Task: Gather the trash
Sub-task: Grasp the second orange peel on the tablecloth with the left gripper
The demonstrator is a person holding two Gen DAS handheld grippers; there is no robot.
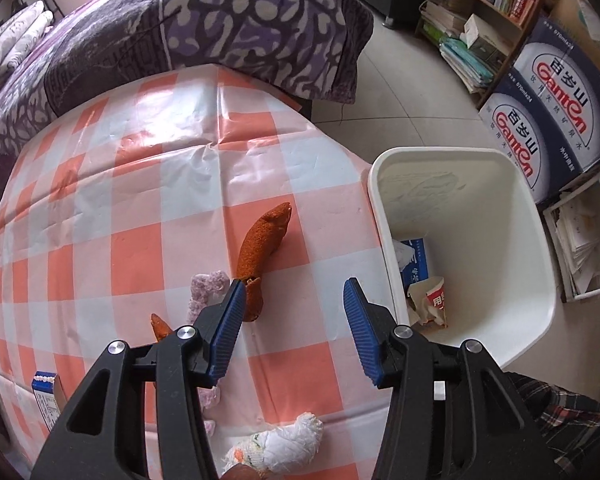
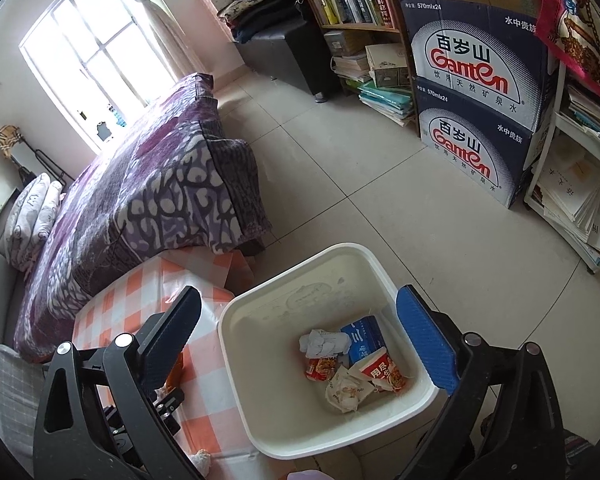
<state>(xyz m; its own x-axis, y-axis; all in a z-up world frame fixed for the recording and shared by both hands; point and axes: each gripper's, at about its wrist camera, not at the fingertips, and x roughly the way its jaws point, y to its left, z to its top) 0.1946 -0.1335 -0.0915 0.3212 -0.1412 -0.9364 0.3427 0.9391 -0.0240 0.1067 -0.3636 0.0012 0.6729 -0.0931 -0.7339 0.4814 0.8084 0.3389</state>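
A bed under a purple patterned blanket (image 2: 148,184) stretches ahead and to the left of the gripper, toward a bright window (image 2: 92,52). Ahead and to the right, two stacked blue Ganten water cartons (image 2: 476,112) sit on the pale tiled floor (image 2: 340,184), beside a wooden bookshelf (image 2: 352,12) crammed with books.

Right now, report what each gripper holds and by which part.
Nothing. The left gripper is open over the orange peel; the right gripper is open above the white bin.
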